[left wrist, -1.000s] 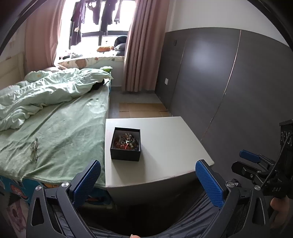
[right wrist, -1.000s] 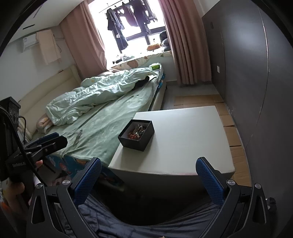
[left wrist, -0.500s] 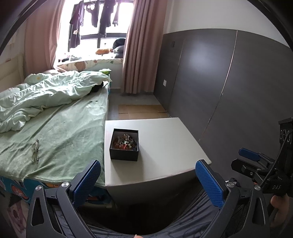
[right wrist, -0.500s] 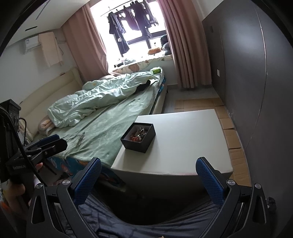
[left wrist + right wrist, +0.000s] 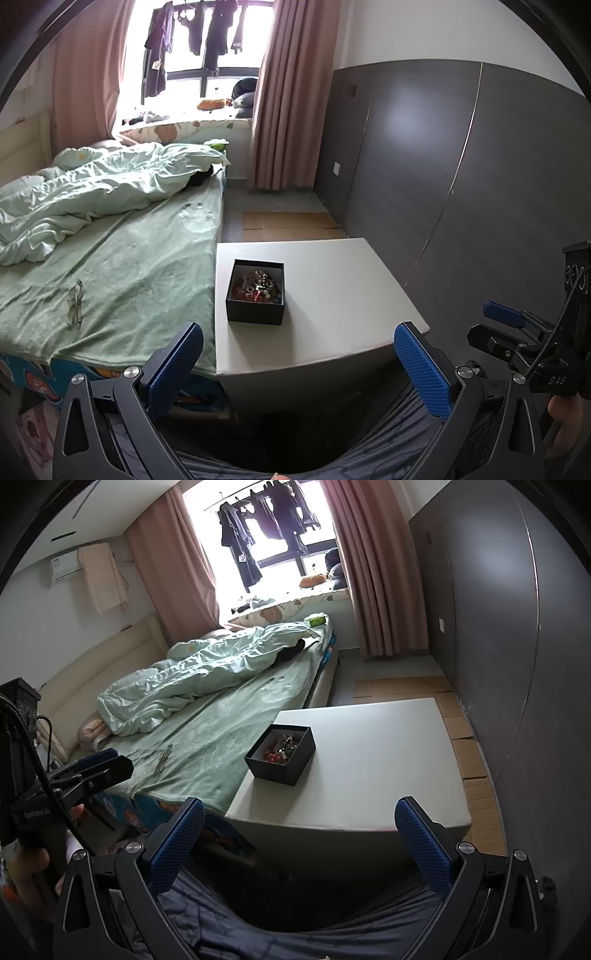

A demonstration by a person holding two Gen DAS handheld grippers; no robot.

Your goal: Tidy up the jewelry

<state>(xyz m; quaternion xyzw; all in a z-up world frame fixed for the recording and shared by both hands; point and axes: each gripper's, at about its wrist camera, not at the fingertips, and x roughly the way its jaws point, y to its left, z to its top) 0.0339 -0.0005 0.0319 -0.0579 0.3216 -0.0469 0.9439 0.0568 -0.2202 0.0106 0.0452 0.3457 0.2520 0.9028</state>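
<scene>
Left wrist: black box (image 5: 255, 291) on white table (image 5: 332, 295) beside bed (image 5: 122, 266).

Green bed (image 5: 140, 258), pink curtains (image 5: 284, 110); bright window (image 5: 192, 92), grey wall panels (image 5: 443, 166)

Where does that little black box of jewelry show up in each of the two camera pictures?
Left wrist view: black box sits centre, on the white table's left side by the bed.
Right wrist view: black box sits centre, on the table's left edge.
Shared landmark: eyeglasses on the green bedsheet.
</scene>
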